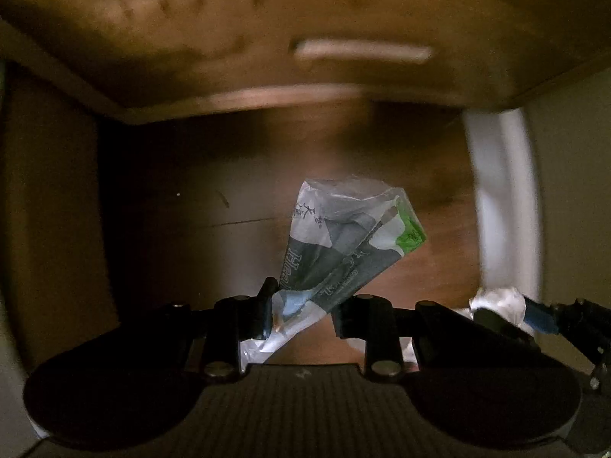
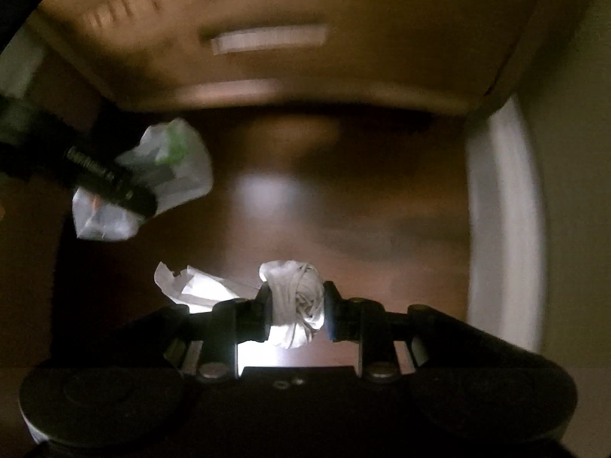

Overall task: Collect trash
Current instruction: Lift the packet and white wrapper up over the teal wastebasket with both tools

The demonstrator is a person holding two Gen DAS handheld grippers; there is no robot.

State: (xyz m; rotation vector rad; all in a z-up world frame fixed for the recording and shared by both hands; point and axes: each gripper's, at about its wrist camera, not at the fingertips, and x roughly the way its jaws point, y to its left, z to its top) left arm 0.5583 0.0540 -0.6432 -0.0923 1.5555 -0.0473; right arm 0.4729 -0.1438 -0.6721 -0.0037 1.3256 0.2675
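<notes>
Left wrist view: the left gripper (image 1: 305,305) pinches a crumpled plastic wrapper (image 1: 343,240), lifted above the dark wooden floor (image 1: 172,210). Rightward, the right gripper (image 2: 296,309) clamps a wadded white tissue (image 2: 298,301); a cardboard box (image 2: 343,0) lies beyond, contents indiscernible.

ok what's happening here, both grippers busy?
Yes. The left gripper is shut on a crinkled plastic wrapper with green and grey print. The right gripper is shut on a balled-up white tissue. Both pieces hang in the air above a dark wooden floor. Another crumpled white paper shows just left of the right gripper; whether it is held too or lies on the floor is unclear. No bin is in view.
</notes>
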